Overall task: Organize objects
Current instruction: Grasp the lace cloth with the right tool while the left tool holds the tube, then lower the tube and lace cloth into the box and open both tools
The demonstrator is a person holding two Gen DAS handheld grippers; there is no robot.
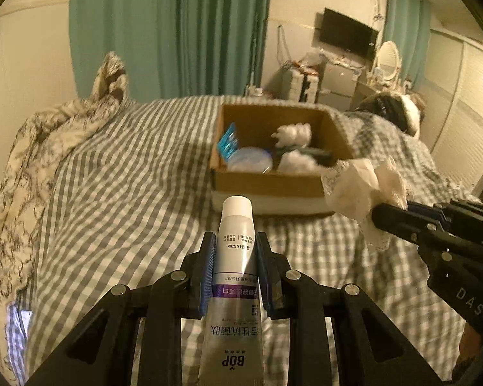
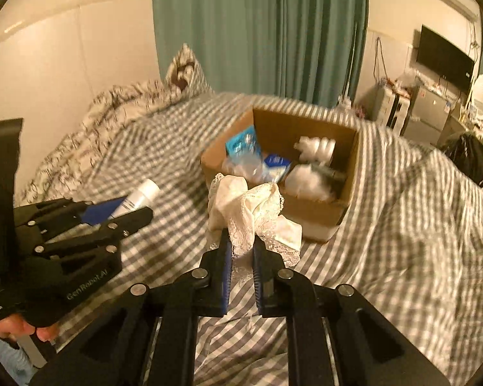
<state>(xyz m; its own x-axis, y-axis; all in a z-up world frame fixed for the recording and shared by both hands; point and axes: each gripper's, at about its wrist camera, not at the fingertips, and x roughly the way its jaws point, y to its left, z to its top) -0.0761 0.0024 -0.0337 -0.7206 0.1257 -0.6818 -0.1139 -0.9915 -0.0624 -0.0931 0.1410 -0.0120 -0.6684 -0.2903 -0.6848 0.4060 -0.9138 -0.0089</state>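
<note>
My left gripper point(image 1: 235, 239) is shut on a silver-white toothpaste tube point(image 1: 233, 276), cap pointing toward an open cardboard box point(image 1: 267, 183) on the bed. The tube also shows in the right wrist view point(image 2: 138, 197). My right gripper point(image 2: 241, 241) is shut on a crumpled white lace cloth point(image 2: 251, 212), held above the bed just short of the box's near wall point(image 2: 309, 209). The cloth shows in the left wrist view point(image 1: 364, 186), right of the box. The box holds a blue packet point(image 1: 228, 141), a round clear lid point(image 1: 249, 159) and white fluffy items point(image 1: 293, 135).
The bed has a grey-white checked sheet point(image 1: 138, 173). A crumpled patterned duvet point(image 1: 42, 148) lies along the left. A black-and-white plush point(image 1: 393, 109) sits at the far right. Green curtains point(image 1: 170, 32) and a cluttered dresser point(image 1: 331, 80) stand behind.
</note>
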